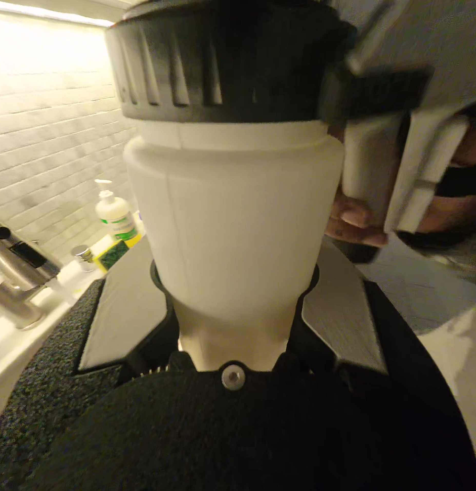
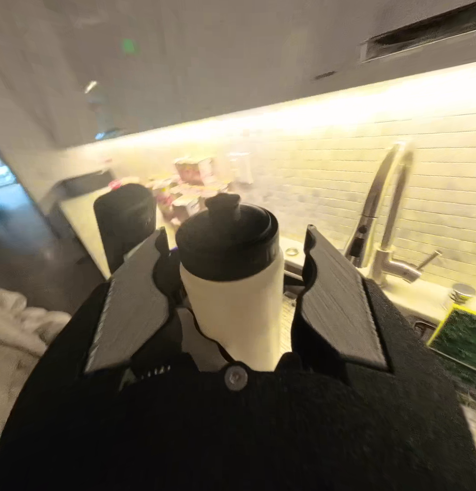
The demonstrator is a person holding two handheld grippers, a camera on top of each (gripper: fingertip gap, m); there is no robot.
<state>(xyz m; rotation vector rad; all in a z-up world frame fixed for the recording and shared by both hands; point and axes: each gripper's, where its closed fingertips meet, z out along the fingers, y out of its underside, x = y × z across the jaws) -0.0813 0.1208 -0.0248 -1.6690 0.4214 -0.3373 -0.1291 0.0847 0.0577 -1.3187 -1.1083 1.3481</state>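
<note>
My left gripper (image 1: 235,255) is shut on the body of a white bottle (image 1: 239,212) with a black ribbed cap (image 1: 226,69), which fills the left wrist view. In the right wrist view the same bottle (image 2: 231,300) stands upright with its black spout cap (image 2: 226,239) between my right gripper's (image 2: 235,231) fingers. Its jaws are wide apart, with a gap on each side of the bottle, so it is open around the cap end. The right gripper also shows at the upper right of the left wrist view (image 1: 377,87), beside the cap, with a person's hand (image 1: 351,220) behind it.
A steel tap (image 2: 377,212) stands over a sink (image 2: 292,268) by a white tiled wall, also in the left wrist view (image 1: 16,265). A pump soap bottle (image 1: 114,210) and a green-yellow sponge (image 2: 460,342) sit by it. Blurred cartons (image 2: 189,183) and a dark upright object (image 2: 125,220) are farther back.
</note>
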